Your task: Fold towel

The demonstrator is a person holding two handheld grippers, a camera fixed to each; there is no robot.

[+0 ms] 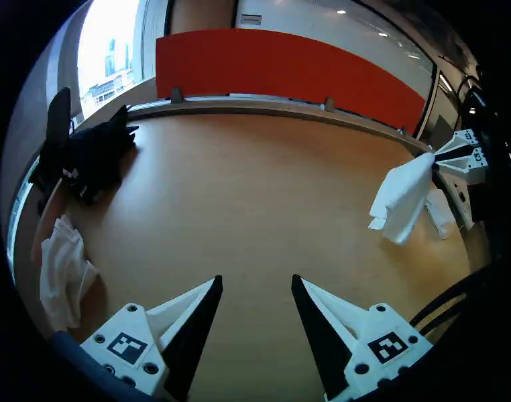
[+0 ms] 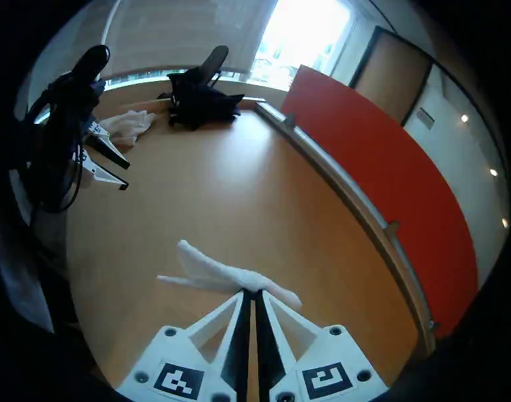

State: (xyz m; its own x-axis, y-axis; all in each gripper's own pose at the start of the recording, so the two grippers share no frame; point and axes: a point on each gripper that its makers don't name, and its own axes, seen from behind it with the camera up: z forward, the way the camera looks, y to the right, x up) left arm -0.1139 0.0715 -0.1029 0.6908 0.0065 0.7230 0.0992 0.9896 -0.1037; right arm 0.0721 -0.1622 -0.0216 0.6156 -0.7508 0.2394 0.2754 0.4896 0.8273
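A white towel (image 1: 400, 197) hangs crumpled above the wooden table (image 1: 255, 187) at the right, pinched at its top by my right gripper (image 1: 432, 156). In the right gripper view the same towel (image 2: 222, 273) bunches out ahead of that gripper (image 2: 251, 293), whose fingers are shut on the cloth. My left gripper (image 1: 256, 277) stands open over the near part of the table with nothing between its fingers. It also appears far off in the right gripper view (image 2: 127, 177), held by a person's hand, well apart from the towel.
A second white towel (image 1: 61, 268) lies crumpled at the table's left edge, also seen as a pile (image 2: 128, 124). A black bag (image 1: 94, 157) sits at the far left corner beside a chair. A red partition (image 1: 289, 67) runs along the table's back edge.
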